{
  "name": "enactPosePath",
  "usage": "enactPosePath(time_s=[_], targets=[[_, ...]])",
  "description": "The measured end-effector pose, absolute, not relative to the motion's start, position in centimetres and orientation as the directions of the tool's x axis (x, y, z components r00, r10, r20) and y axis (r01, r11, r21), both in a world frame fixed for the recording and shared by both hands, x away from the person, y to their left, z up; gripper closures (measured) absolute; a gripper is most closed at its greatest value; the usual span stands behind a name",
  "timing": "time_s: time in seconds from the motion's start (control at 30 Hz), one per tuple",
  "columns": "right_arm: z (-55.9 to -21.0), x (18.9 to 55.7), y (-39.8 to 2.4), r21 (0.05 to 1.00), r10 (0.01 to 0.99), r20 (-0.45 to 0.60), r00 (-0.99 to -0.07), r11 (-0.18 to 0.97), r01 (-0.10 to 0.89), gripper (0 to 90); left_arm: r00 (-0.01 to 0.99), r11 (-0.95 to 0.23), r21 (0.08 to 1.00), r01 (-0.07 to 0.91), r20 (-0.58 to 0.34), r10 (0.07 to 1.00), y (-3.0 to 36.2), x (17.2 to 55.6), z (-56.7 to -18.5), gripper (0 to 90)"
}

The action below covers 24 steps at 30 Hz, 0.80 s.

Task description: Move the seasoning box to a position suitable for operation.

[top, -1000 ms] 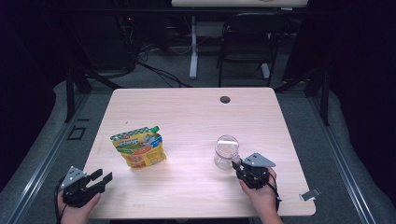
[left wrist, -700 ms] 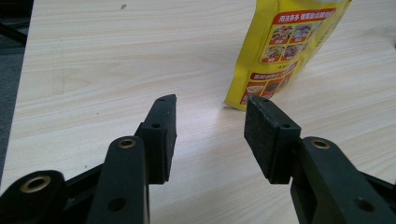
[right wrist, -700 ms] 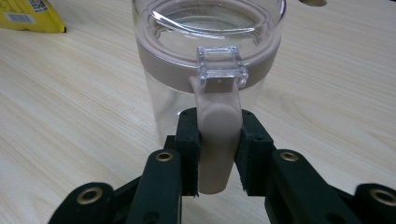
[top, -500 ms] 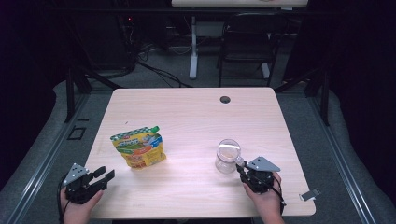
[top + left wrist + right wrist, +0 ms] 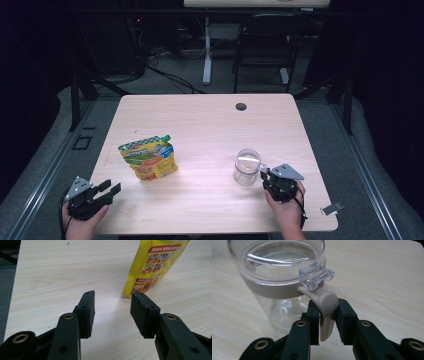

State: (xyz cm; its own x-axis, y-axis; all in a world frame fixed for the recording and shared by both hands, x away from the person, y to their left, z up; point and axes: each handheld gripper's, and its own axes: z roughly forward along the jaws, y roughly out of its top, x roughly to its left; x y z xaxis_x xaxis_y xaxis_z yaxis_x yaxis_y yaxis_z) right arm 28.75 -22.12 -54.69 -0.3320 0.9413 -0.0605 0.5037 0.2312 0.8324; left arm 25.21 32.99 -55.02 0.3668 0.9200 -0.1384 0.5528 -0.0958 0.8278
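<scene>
I see a clear glass jar [image 5: 246,167] standing upright on the table's near right part, its mouth ringed by a beige band under a transparent lid. A beige tab [image 5: 327,312] with a clear plastic clasp [image 5: 316,275] hangs down from that band on the side facing me, well apart from the table's edge.
</scene>
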Motion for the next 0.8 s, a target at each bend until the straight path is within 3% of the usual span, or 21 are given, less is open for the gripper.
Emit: enactPosePath(time_s=[0.8], targets=[[-55.0, 30.0, -22.2, 0.819, 0.951, -0.092, -0.295, 0.241, 0.521, 77.6, 0.364, -0.101, 0.823, 0.559, -0.134, 0.922, 33.1, 24.6, -55.2, 55.2]])
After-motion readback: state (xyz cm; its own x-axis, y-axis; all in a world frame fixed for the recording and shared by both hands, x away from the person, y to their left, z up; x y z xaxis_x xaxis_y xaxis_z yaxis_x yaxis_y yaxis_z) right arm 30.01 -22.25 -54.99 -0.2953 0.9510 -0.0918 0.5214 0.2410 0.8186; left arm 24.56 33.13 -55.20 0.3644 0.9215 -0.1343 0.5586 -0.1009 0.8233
